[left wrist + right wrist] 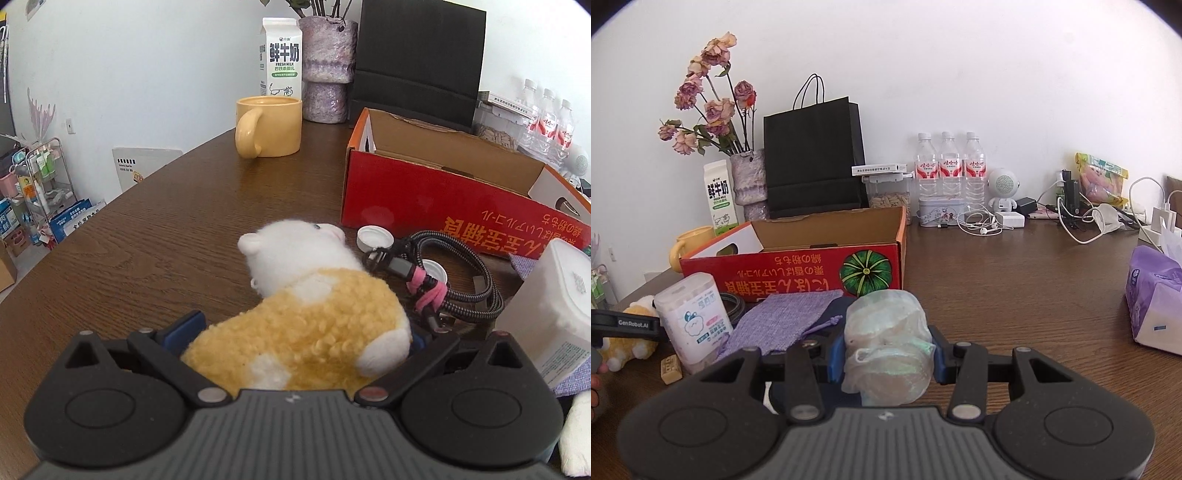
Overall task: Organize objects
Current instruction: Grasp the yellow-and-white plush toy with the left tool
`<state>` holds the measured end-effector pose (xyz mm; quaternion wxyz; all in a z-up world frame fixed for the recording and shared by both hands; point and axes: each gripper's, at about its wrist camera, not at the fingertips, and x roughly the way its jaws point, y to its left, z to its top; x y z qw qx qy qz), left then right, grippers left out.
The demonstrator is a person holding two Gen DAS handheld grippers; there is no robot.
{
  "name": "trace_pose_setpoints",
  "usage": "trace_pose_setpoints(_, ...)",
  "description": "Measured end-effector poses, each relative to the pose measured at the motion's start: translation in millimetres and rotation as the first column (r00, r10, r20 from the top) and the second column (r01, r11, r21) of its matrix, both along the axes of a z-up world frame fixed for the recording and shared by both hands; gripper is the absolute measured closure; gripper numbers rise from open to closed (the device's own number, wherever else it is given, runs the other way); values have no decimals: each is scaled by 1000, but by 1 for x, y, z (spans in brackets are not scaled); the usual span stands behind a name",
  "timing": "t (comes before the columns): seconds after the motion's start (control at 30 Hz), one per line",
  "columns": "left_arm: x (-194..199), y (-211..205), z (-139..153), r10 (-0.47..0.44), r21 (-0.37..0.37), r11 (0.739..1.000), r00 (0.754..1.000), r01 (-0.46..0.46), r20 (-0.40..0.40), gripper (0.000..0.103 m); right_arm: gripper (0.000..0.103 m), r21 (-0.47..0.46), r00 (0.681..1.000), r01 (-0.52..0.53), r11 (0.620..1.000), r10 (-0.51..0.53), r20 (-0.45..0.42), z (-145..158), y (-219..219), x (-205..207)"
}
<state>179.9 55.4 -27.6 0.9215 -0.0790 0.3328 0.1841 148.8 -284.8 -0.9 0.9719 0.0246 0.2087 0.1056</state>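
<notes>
A yellow and white plush toy [306, 325] lies on the brown table [147, 258], its white head pointing away. My left gripper [303, 328] stands open around its body, blue pads [190, 325] close beside each flank. In the right wrist view that gripper's black finger [624, 325] crosses the plush toy [631, 339] at the far left. My right gripper [886, 350] is shut on a crumpled, shimmering plastic bundle [886, 339], held above the table in front of the open red cardboard box [798, 266].
The red box [424, 199] stands right of the plush. A black braided cable [454, 288] and white caps [375, 236] lie between them. A white canister [694, 317], purple pouch [790, 317], wooden block [670, 367], tissue pack [1156, 299] and yellow mug [267, 125] stand around.
</notes>
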Motion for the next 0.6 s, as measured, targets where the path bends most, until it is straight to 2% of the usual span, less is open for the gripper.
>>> trace_pose_setpoints(0.13,-8,2,3,-19,-3,1000,999,19,42,13,60,1,1000,5,1000,-5,-2,-1,-1,-1)
trace_pose_setpoints(0.3,-27,4,7,-58,35,998,994,55,89,15,60,0,1000,7,1000,-7,-2,-2,-1,-2)
trace_pose_setpoints(0.4,-43,3,12,-79,97,993,988,67,132,15,60,-2,1000,9,1000,-9,1,-1,-2,-2)
trace_pose_setpoints(0.6,-67,3,27,-122,156,984,967,89,222,15,60,-5,1000,3,1000,-3,17,1,0,-4)
